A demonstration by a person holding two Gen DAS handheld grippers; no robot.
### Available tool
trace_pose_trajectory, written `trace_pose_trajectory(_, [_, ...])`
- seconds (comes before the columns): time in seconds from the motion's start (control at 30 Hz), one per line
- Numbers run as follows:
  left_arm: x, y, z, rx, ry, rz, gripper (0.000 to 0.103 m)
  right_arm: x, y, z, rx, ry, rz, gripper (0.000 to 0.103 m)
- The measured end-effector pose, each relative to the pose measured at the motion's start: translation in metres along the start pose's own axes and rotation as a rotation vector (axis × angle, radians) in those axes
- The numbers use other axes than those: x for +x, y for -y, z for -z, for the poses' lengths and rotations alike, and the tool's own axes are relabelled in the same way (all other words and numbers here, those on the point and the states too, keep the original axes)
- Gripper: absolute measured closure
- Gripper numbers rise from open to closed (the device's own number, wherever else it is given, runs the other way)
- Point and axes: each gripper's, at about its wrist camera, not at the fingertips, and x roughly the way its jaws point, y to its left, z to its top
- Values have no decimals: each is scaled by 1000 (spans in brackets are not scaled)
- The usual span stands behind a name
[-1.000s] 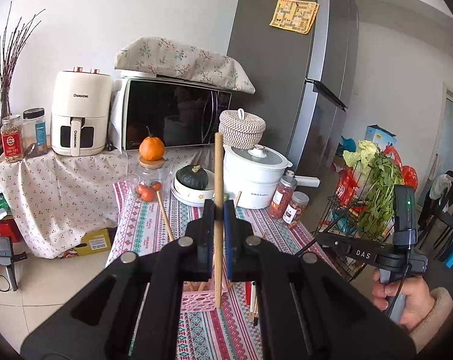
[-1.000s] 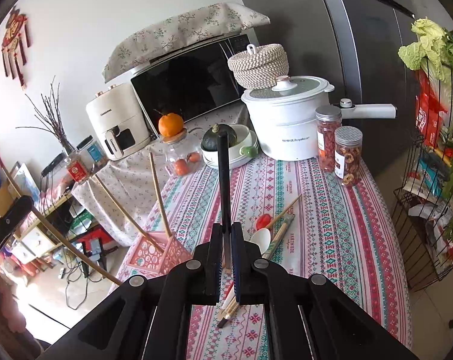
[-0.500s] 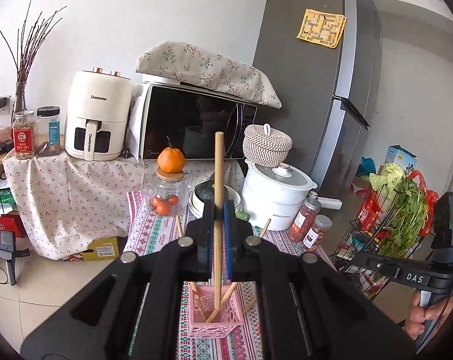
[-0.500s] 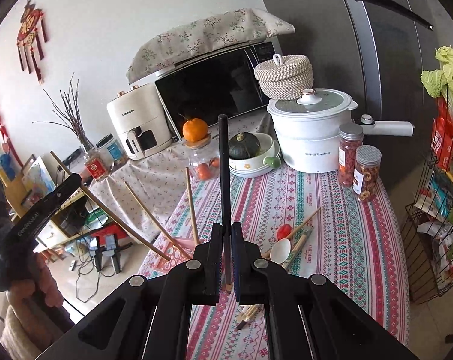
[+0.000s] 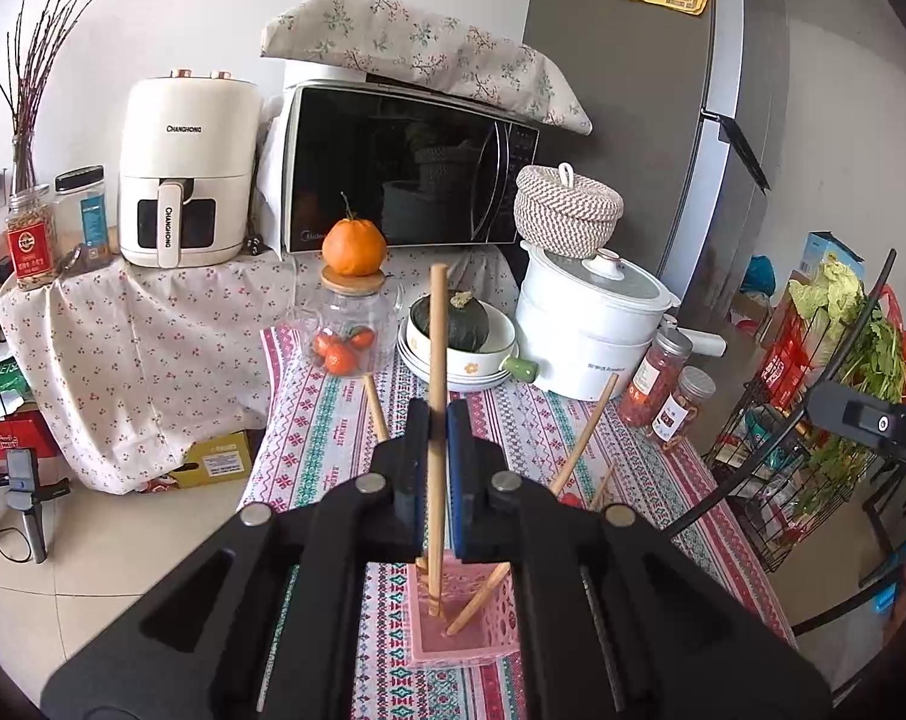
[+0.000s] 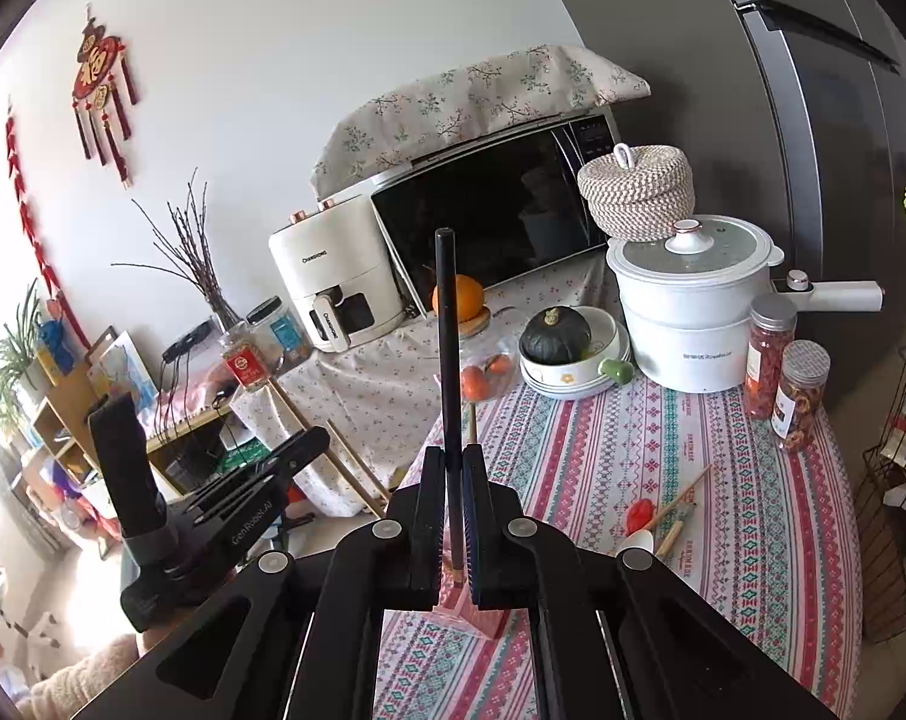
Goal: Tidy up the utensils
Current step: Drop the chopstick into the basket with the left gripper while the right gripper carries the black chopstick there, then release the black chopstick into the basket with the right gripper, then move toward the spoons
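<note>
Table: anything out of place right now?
Yes. A spoon and loose chopsticks lie scattered on the tablecloth, outside the pink basket, where other chopsticks lean askew.

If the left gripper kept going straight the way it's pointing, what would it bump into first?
Probably the pink basket. The left gripper points down at it, holding a wooden chopstick whose lower end already hangs inside. Depth is hard to judge, so the chopstick may touch bottom first.

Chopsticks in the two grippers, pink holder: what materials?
Left chopstick: pale tan and matte, looks like wood or bamboo. Right chopstick: uniform black, material unclear, maybe lacquered wood or plastic. Holder: pink with lattice walls, likely moulded plastic.
</note>
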Motion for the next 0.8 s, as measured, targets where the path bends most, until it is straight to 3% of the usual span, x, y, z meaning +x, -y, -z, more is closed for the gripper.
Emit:
trace_pose_trajectory(0.07, [4, 0, 2, -2, -17, 9, 96, 8, -4, 0, 0, -9, -12, 98])
trace_pose_trajectory(0.13, [4, 0, 3, 1, -23, 7, 89, 16, -7, 1, -3, -19, -16, 98])
trace_pose_trajectory(0.2, [2, 1, 3, -1, -30, 10, 69, 22, -9, 2, -5, -28, -16, 97])
trace_pose_trajectory(0.47, [-18, -9, 7, -15, -76, -31, 29, 51, -9, 13, -17, -107, 13, 97])
trace_pose_trajectory(0.8, [-22, -21, 26, -39, -163, -37, 22, 90, -4, 30, -13, -216, 26, 96])
